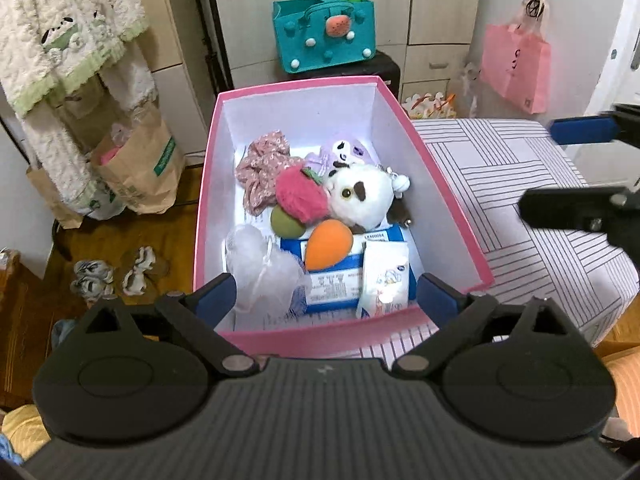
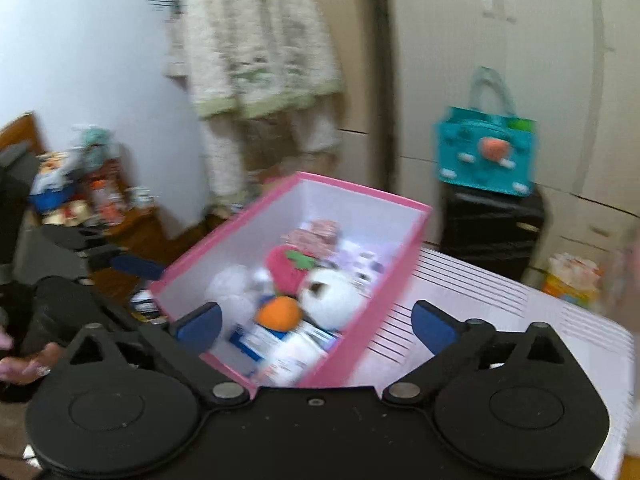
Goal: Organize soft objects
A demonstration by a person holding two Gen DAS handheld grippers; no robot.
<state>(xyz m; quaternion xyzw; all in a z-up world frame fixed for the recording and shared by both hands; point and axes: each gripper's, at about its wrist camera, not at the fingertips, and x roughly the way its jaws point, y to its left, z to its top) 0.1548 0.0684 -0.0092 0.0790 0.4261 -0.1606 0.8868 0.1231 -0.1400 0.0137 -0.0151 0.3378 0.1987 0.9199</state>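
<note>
Clearly the pink box (image 1: 404,116) of soft toys lies straight ahead of the left tongs (image 1: 326,300), nearer than the right tongs (image 2: 316,324); both gape empty.

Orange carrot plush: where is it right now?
In the left wrist view the orange carrot plush lies inside the pink box, near its front, on the blue pack, below the white owl plush.

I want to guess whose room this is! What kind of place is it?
Probably a bedroom at home: a fluffy robe hangs by tall wardrobe doors, and a pink box of soft toys sits on a striped bed cover.
</note>
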